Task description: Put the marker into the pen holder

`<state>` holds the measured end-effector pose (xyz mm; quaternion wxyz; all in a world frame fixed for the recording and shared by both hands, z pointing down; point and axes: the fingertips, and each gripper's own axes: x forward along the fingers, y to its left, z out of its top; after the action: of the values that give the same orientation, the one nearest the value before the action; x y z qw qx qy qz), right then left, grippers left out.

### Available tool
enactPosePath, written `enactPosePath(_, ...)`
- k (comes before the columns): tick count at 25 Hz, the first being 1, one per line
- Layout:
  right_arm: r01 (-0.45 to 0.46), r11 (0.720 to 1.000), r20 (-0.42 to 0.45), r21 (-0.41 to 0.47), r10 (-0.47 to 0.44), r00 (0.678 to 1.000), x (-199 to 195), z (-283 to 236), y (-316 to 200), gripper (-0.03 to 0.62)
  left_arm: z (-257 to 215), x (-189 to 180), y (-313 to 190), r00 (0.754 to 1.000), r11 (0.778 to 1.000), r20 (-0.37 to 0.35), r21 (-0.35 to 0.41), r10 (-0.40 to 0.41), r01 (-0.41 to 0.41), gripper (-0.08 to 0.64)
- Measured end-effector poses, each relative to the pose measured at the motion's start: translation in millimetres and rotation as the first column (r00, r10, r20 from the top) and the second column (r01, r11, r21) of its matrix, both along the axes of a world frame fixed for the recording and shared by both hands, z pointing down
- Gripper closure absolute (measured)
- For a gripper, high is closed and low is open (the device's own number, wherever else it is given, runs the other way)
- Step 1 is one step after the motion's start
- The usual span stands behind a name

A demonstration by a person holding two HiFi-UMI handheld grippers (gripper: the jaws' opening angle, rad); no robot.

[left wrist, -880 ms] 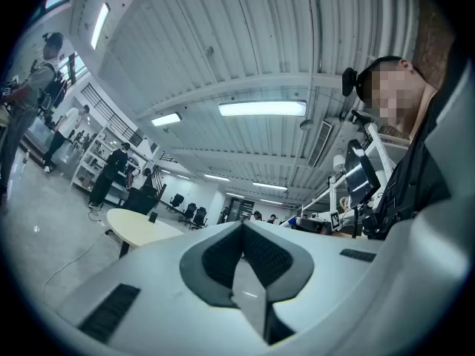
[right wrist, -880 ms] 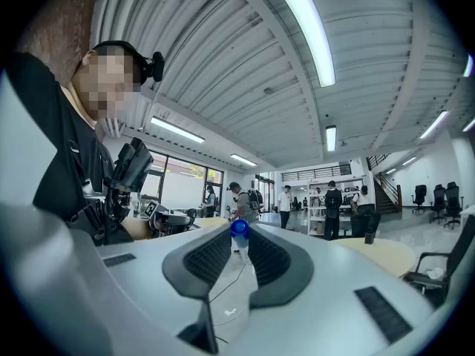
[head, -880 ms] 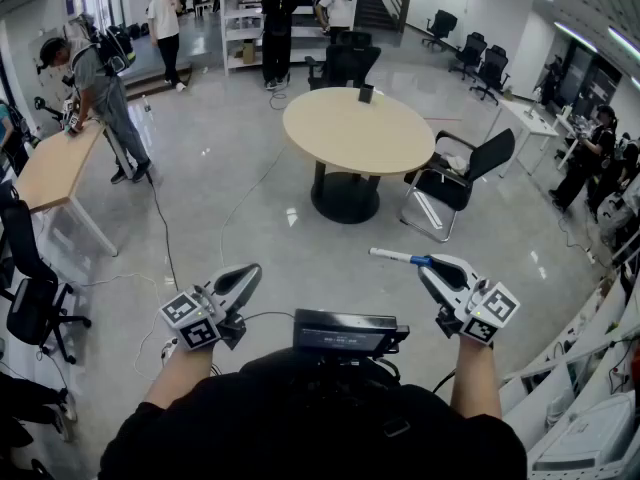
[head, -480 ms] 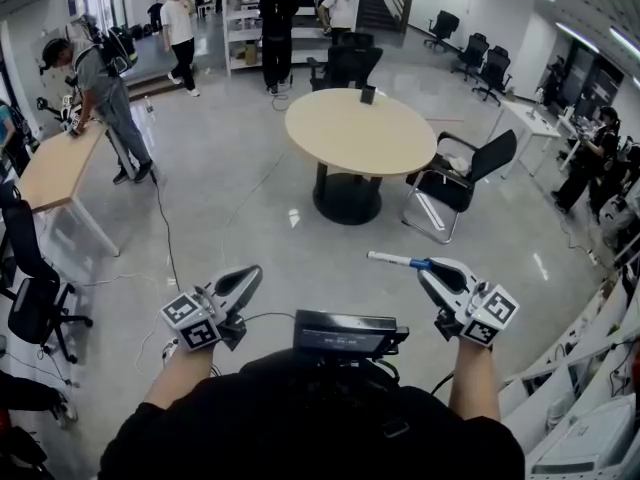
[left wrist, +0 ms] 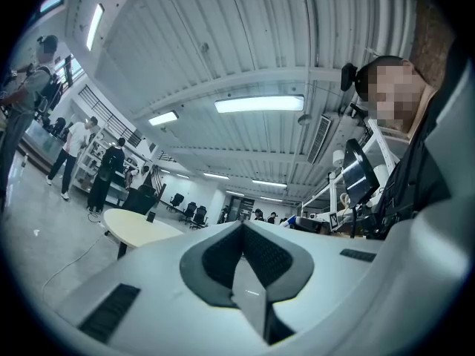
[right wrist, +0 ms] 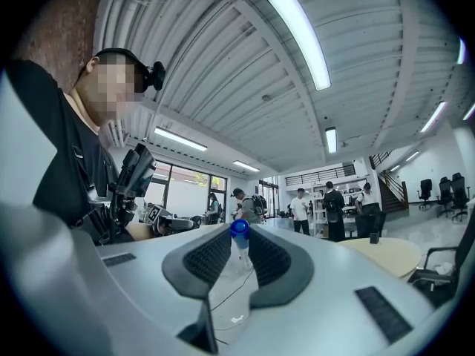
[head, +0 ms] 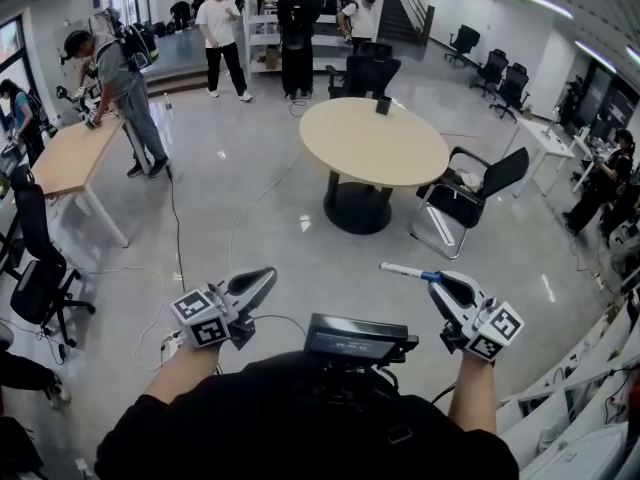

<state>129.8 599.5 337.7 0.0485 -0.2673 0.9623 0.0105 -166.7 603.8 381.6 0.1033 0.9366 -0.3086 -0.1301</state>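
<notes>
A white marker with a blue cap (head: 404, 269) sticks out leftward from my right gripper (head: 441, 283), which is shut on it above the floor. In the right gripper view the blue end of the marker (right wrist: 239, 229) sits pinched between the dark pads. A small dark pen holder (head: 383, 105) stands at the far edge of the round beige table (head: 375, 148), well ahead of both grippers. The same pen holder (right wrist: 374, 237) is small at the right of the right gripper view. My left gripper (head: 262, 283) is held at waist height; its jaws (left wrist: 241, 232) meet with nothing between them.
A black office chair (head: 470, 188) stands at the table's right side and another (head: 372, 73) behind it. A cable (head: 240, 223) runs across the glossy floor. A wooden desk (head: 65, 158) with a person leaning on it is at the left. Several people stand by shelves at the back.
The view has advanced and swung slightly: the round table sits lower and further right in the frame. Both grippers keep their pose, the marker still in the right one.
</notes>
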Motion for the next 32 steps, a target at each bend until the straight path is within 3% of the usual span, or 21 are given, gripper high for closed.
enactPosePath(21, 0.008, 1.0, 0.029, -0.011, -0.008, 1.0, 104.9, 20.3, 26.2, 0.514, 11.3, 113.5, 24.8, 0.999, 0.999, 0.038, -0.016, 0.028, -0.028, 0.563)
enactPosePath(26, 0.008, 1.0, 0.021, -0.026, -0.007, 1.0, 103.8, 26.3, 15.6, 0.514, 21.0, 114.9, 18.7, 0.999, 0.999, 0.029, -0.033, 0.035, -0.035, 0.563)
enactPosePath(32, 0.005, 0.999, -0.013, -0.039, -0.005, 1.0, 66.6, 25.2, -11.1, 0.514, 27.9, 78.5, -10.0, 0.999, 0.998, -0.011, -0.045, 0.039, -0.039, 0.563)
